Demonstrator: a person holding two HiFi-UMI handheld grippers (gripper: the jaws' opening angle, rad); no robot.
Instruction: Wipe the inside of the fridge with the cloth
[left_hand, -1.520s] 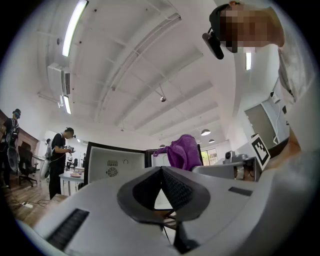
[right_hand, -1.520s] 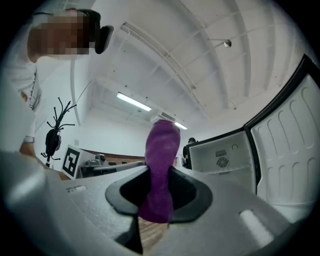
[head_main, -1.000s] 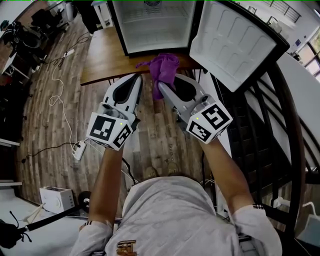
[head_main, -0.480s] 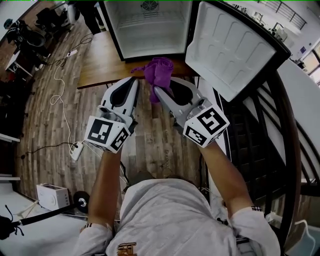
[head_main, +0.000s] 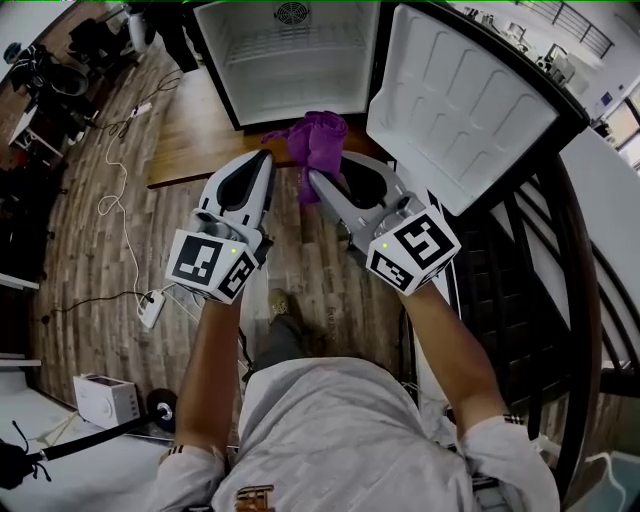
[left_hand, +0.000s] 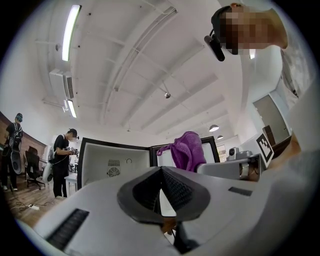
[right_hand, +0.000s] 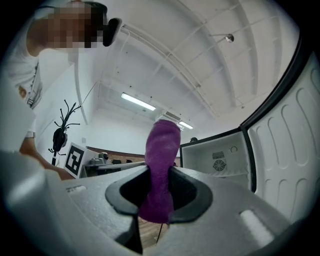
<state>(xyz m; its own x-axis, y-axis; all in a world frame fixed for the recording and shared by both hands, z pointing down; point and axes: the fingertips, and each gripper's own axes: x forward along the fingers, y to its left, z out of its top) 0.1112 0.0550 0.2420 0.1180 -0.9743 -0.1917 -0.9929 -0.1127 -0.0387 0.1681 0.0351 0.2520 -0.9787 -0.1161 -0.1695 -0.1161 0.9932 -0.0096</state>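
We see the purple cloth pinched in the right gripper. It is bunched above the tips and hangs just in front of the open mini fridge, not yet inside it. In the right gripper view the cloth fills the gap between the 2 jaws. They are clamped tight on it, and a fold stands up past them. We judge that a wad held this way makes a firm pad for wiping.

The fridge stands on a wooden table at the far side. Its white cavity looks bare, and its door is swung wide to the right. That leaves the opening free, which we take to be why the cloth is brought up square to it.

The left gripper sits just left of the right one. Its 2 jaws meet at the tips with nothing between them, so we take it to be idle beside the working hand. In its own view the cloth shows beyond and to the right.

Both forearms reach forward and down from the person's body, roughly parallel. The grippers point at the fridge, and their marker cubes are nearest to us.

Further out, a power strip and its cable lie on the wood floor at the left. A black stair railing curves along the right.
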